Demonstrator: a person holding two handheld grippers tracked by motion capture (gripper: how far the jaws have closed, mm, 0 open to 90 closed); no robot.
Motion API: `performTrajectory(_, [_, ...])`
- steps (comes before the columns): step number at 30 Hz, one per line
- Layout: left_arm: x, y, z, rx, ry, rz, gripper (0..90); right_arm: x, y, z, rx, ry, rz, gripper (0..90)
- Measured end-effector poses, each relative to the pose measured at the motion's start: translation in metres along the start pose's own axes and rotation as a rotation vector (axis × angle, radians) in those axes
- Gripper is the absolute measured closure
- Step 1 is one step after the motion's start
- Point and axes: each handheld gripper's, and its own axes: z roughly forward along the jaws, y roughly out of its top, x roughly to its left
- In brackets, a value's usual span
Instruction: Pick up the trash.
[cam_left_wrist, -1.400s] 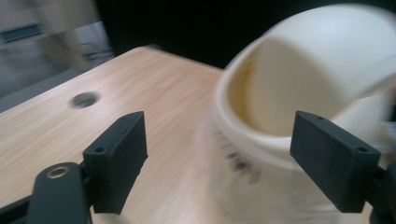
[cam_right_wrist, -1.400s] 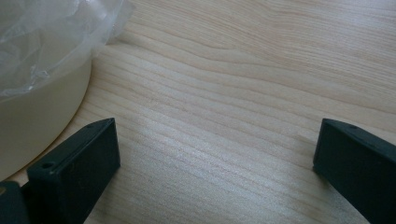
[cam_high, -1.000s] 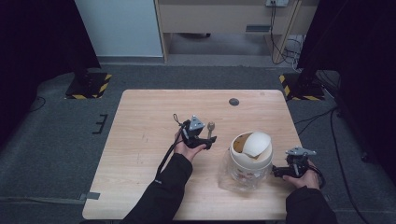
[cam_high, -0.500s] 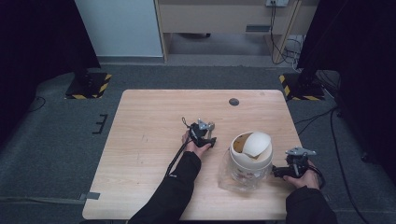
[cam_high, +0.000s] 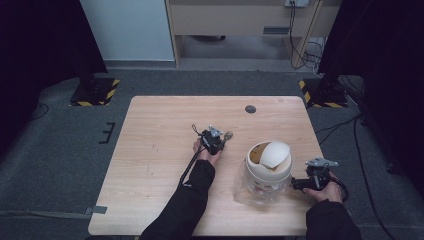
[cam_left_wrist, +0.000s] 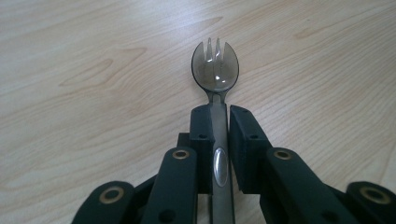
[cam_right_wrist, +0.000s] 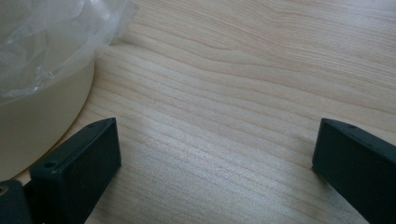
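Jaws of my left gripper (cam_left_wrist: 218, 122) have just been closing, and they now pinch the handle of a smoky translucent spork (cam_left_wrist: 215, 70), one pad pressed against each side of the stem. In the left gripper view the spork's bowl and short tines stick out beyond my fingertips, pointing away from me over the pale wooden table (cam_left_wrist: 84, 70), and a small oval boss on the handle shows between the pads. From the high view my left gripper (cam_high: 220, 140) sits near the middle of the table (cam_high: 150, 150), with the spork's head (cam_high: 228, 134) poking out toward the far right of it, low over the wood; whether it touches the surface I cannot tell. My right gripper (cam_high: 296, 184) rests near the table's right edge, just beside the base of a small white bin (cam_high: 265, 172) with a rounded swing lid and a clear plastic liner gathered around its body. In the right gripper view my right gripper (cam_right_wrist: 217, 156) stands wide apart with nothing but bare wood between the pads; the bin's cream wall (cam_right_wrist: 39, 112) and crinkled liner (cam_right_wrist: 56, 42) lie just off the left pad (cam_right_wrist: 79, 158), close beside it. The spork and the bin are apart, the bin standing to the right of my left hand (cam_high: 207, 154).
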Motion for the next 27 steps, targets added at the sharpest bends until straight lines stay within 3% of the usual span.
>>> performTrajectory(2, [0.006, -0.002, -0.008, 0.019, -0.015, 0.007, 79.5, 0.0, 0.0, -0.001, -0.006, -0.001, 0.011, 6.0])
performTrajectory(8, [0.02, -0.005, -0.033, -0.02, -0.049, 0.026, 79.5, -0.002, 0.0, -0.003, -0.013, -0.003, 0.025, 11.9])
performTrajectory(9, [0.025, -0.003, -0.049, -0.044, -0.053, 0.046, 79.5, -0.003, 0.001, -0.004, -0.012, 0.003, 0.046, 16.4])
performTrajectory(10, [0.025, -0.003, -0.049, -0.044, -0.053, 0.046, 79.5, -0.003, 0.001, -0.004, -0.012, 0.003, 0.046, 16.4])
performTrajectory(11, [0.031, -0.001, -0.068, -0.076, -0.058, 0.06, 79.5, -0.004, 0.003, -0.005, -0.015, 0.016, 0.058, 18.8])
performTrajectory(13, [0.036, 0.001, -0.088, -0.108, -0.063, 0.068, 79.5, -0.003, 0.004, -0.005, -0.01, 0.021, 0.066, 20.4])
performTrajectory(15, [0.038, 0.001, -0.097, -0.12, -0.064, 0.069, 79.5, -0.003, 0.005, -0.006, -0.007, 0.022, 0.073, 22.0])
performTrajectory(16, [0.042, 0.0, -0.121, -0.156, -0.068, 0.073, 79.5, -0.003, 0.006, -0.007, -0.01, 0.022, 0.082, 22.9])
performTrajectory(22, [0.047, -0.021, -0.185, -0.253, -0.09, 0.055, 79.6, -0.005, 0.012, -0.015, -0.057, 0.008, 0.125, 25.2])
performTrajectory(25, [0.048, -0.028, -0.197, -0.274, -0.097, 0.046, 79.5, -0.006, 0.016, -0.021, -0.099, 0.008, 0.155, 26.1])
performTrajectory(26, [0.051, -0.036, -0.207, -0.303, -0.097, 0.03, 79.5, -0.005, 0.017, -0.023, -0.11, 0.01, 0.166, 26.6])
performTrajectory(27, [0.053, -0.039, -0.21, -0.295, -0.095, 0.028, 79.5, -0.005, 0.019, -0.025, -0.122, 0.008, 0.169, 27.1])
